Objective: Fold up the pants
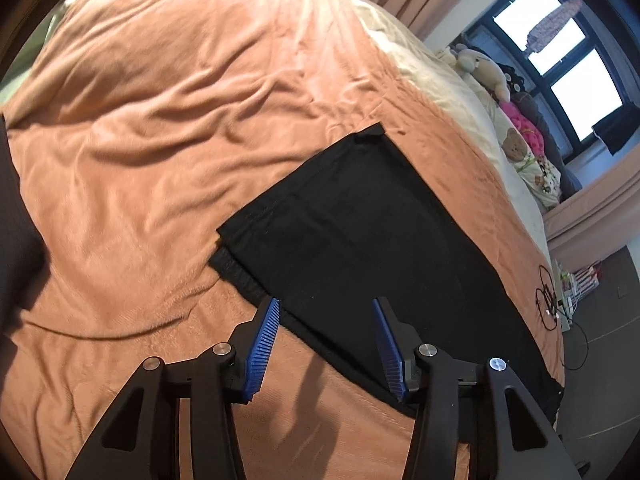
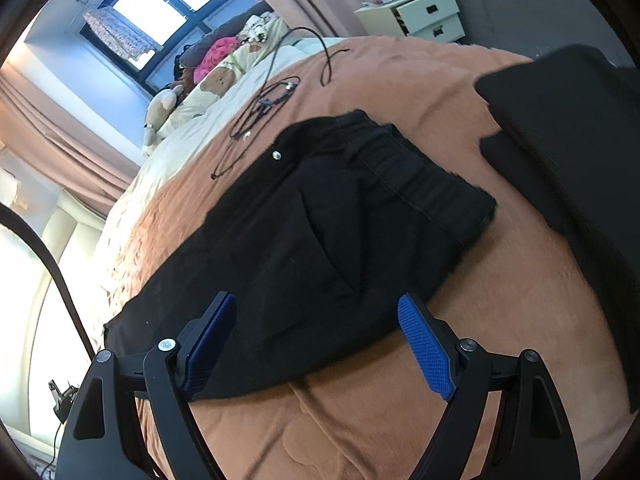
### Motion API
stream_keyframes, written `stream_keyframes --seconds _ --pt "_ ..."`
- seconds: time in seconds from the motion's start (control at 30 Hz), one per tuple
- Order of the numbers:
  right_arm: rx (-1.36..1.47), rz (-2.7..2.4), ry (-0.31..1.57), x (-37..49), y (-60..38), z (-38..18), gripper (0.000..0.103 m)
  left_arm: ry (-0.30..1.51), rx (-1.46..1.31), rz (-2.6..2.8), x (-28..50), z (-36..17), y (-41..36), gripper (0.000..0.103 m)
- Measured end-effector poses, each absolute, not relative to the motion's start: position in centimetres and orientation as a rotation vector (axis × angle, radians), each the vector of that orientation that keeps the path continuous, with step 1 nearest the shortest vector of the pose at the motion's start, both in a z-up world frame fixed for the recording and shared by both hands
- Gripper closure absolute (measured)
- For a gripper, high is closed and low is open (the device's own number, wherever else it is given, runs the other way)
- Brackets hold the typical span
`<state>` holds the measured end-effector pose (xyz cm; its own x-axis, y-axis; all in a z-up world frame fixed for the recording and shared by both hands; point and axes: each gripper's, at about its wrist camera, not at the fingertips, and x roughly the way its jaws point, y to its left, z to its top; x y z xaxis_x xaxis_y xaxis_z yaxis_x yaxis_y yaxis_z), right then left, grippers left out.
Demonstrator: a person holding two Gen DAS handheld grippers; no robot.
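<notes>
Both claws, left [image 1: 325,304] and right [image 2: 318,300], gape above the pants' [image 1: 360,220] near edge.

The folded black cotton pants [image 2: 320,232] lie on the orange quilted bed cover [image 2: 500,320]; a thin black cable [image 2: 276,92] lies beyond them, stuffed toys [image 2: 160,112] farther off.

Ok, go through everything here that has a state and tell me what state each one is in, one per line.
Black pants: lying on the bed, partly folded, waistband end doubled over.
Left gripper: open, over the pants' edge, gripping nothing.
Right gripper: open wide, above the pants, holding nothing.
Orange blanket: spread out, wrinkled.
Black cable: loosely tangled on the bed.
Nightstand drawers: shut.
</notes>
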<state>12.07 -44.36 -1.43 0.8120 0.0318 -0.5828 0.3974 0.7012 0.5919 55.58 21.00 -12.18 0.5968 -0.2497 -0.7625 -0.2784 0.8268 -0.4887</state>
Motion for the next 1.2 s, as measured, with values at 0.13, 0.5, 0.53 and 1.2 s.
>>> stream_keyframes --seconds 0.13,0.5,0.53,1.2 --pt "0.781 -0.231 0.621 11.6 -44.4 -2.3 0.021 0.951 -0.658 0.025 55.7 -14.1 21.4 0.053" --pt "0.797 -0.261 0.658 12.5 -44.6 -3.9 0.026 0.961 -0.68 0.083 57.9 -17.8 22.6 0.061" --pt "0.805 -0.269 0.669 12.7 -44.6 -4.2 0.027 0.96 -0.69 0.089 58.1 -18.2 22.8 0.061" --pt "0.832 -0.245 0.662 11.4 -44.2 -4.2 0.031 0.975 -0.777 0.126 55.7 -18.6 24.8 0.083"
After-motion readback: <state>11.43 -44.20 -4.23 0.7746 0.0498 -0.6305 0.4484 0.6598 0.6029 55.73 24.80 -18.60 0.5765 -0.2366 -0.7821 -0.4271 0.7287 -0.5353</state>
